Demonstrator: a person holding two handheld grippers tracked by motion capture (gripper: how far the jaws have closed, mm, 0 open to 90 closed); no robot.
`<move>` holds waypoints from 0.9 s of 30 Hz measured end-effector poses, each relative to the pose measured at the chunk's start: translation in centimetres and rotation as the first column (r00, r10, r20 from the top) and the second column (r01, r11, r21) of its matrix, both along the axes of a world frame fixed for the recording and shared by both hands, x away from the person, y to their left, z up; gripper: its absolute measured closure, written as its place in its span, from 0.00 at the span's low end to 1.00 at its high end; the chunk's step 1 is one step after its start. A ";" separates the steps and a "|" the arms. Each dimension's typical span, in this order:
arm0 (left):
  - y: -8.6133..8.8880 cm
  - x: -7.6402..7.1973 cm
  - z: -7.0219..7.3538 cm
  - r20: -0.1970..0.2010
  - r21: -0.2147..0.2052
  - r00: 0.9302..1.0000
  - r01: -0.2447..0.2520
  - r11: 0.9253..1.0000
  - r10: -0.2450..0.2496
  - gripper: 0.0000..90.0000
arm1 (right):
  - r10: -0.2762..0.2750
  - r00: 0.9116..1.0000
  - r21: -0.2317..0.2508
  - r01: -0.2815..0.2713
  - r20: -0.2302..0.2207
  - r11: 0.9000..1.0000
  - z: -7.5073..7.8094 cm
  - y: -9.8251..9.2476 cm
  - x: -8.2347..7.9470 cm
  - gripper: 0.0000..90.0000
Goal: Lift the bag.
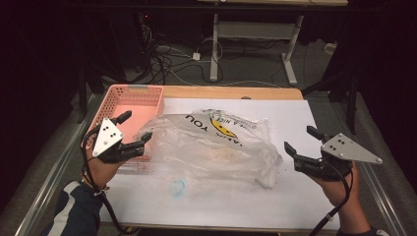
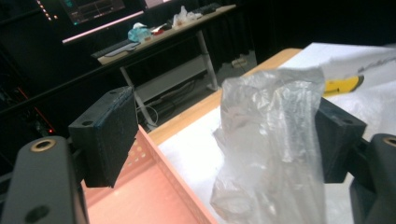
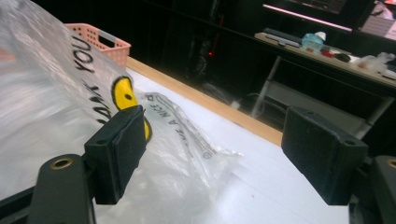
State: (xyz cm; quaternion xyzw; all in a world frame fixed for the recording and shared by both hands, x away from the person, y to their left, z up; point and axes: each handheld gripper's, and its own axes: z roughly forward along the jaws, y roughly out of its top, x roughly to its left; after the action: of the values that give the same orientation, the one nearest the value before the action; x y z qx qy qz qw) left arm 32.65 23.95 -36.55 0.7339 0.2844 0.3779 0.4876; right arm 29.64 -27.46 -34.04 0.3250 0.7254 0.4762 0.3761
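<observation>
High view: bag [image 1: 216, 142] between claws (apart)

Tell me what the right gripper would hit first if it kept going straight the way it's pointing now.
Most likely the clear plastic bag. The right gripper points left across the table with open jaws, and the bag's crumpled edge lies just ahead. In its own view the bag sits beside the left jaw, so depth is uncertain.

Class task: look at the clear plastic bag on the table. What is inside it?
Inside the plastic bag a pale, blurry patch shows through the crinkled film; what it is cannot be told. Folds and glare hide the rest.
</observation>
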 end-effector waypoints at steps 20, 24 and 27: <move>-0.4 -2.2 -2.5 -0.025 0.099 0.999 0.034 0.994 -0.032 0.22 | 0.019 0.999 -0.037 -0.020 -0.039 0.999 -3.1 0.8 0.1 0.25; -0.5 -2.5 -3.0 -0.035 0.119 0.999 0.045 0.992 -0.041 0.22 | 0.031 0.999 -0.036 -0.033 -0.040 0.999 -3.5 1.0 0.0 0.25; -0.6 -2.7 -3.4 -0.046 0.126 0.998 0.055 0.991 -0.049 0.22 | 0.034 0.998 -0.036 -0.035 -0.043 0.999 -3.8 1.0 -0.1 0.25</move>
State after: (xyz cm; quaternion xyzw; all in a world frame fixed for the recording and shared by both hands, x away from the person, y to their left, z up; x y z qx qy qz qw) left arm 29.96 23.34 -39.93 0.7785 0.2510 0.3664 0.4435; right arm 29.59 -26.43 -37.84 0.3156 0.7473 0.4623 0.3582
